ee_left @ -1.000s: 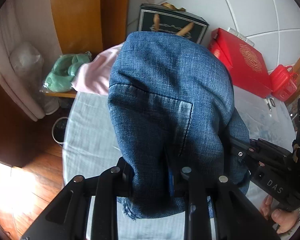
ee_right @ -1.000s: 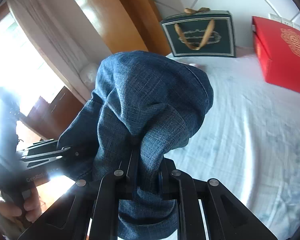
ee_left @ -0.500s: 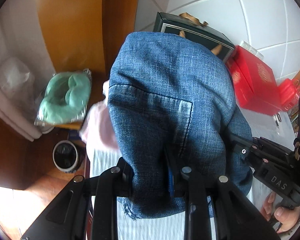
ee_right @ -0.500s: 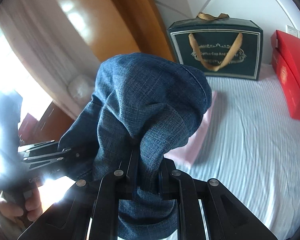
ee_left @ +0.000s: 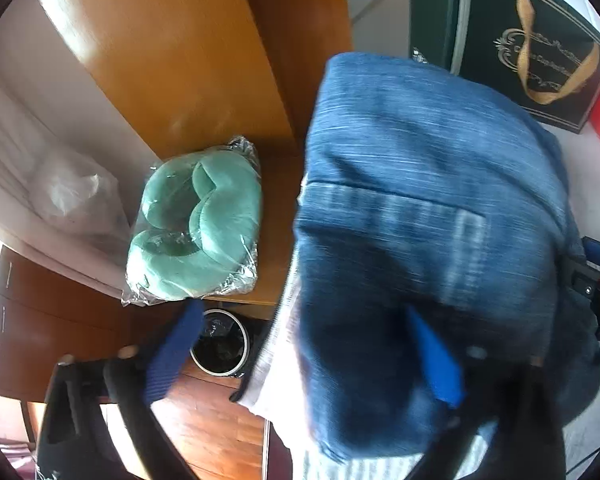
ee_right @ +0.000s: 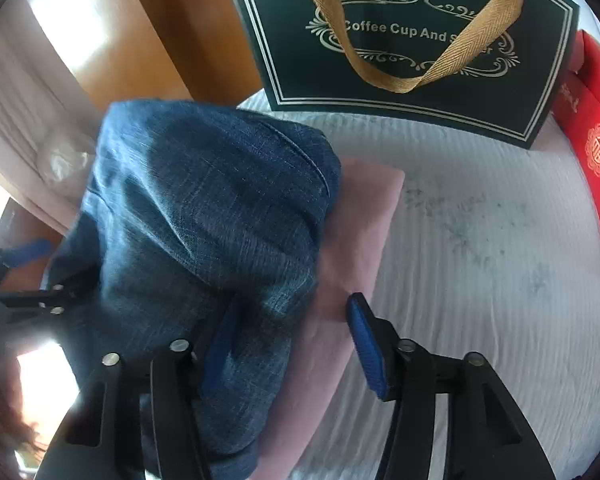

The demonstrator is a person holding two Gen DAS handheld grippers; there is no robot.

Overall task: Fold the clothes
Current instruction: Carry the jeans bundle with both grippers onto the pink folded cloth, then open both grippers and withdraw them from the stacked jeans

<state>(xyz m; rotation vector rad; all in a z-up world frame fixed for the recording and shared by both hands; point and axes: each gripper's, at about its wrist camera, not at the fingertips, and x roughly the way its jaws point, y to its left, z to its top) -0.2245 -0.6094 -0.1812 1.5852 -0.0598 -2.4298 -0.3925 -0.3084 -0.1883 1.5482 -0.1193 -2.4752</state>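
Your left gripper (ee_left: pixel 300 356) and right gripper (ee_right: pixel 296 344) have just been opening; both stand wide, unclamped, with the folded denim garment (ee_right: pixel 204 216) between each pair of jaws.

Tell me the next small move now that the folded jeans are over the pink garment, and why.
Probably draw both grippers back off the jeans. The left gripper and right gripper have just been opening and no longer pinch the denim, which sits on the pink garment near the green gift bag.

Black right gripper (ee_right: pixel 296 344), blue ribbed pads (ee_right: pixel 366 346), silver screws, black left gripper (ee_left: pixel 300 352)
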